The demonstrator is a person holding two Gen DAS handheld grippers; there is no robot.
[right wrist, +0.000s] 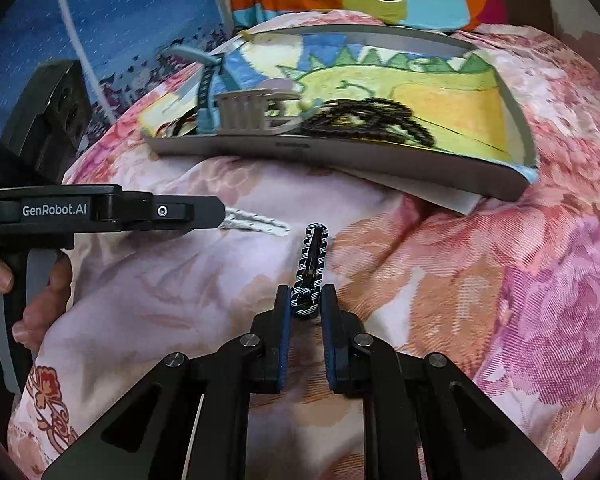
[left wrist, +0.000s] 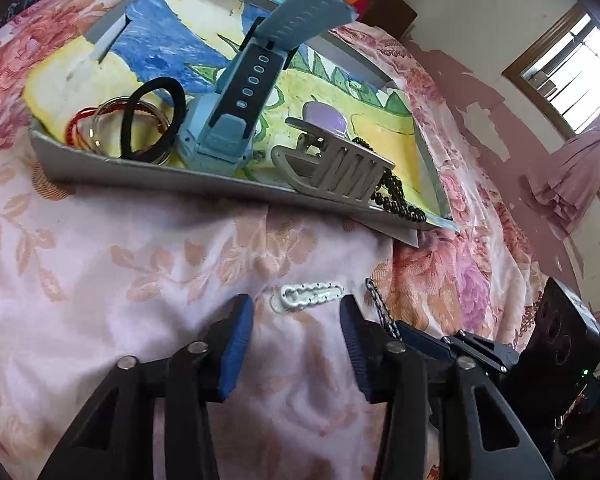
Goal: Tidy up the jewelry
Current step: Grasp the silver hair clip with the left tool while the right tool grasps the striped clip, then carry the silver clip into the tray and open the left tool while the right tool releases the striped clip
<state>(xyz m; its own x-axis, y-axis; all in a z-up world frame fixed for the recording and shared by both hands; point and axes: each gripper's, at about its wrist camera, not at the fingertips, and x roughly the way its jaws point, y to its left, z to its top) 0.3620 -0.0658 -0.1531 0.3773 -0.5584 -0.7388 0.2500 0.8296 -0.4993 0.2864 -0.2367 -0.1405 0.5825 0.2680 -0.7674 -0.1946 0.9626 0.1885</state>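
Tray (left wrist: 140,166) on the bed already holds watch (left wrist: 236,92), claw clip (left wrist: 332,168), beads (right wrist: 364,120), bangles (left wrist: 112,128). Left: white snap clip (left wrist: 308,295) on the bedspread ahead of wide left tongs (left wrist: 298,340); right tongs (right wrist: 306,304) clamp striped snap clip (right wrist: 312,264).

Open bedspread (left wrist: 140,280) before the crowded tray (left wrist: 148,172), white clip (left wrist: 308,296) midway.

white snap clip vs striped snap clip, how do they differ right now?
The white clip is plain white; the striped clip is black-and-white striped. The white clip lies free between the open left tongs; the striped clip's near end is clamped in the right tongs. Both are wavy-edged snap clips on the floral bedspread, outside the tray.
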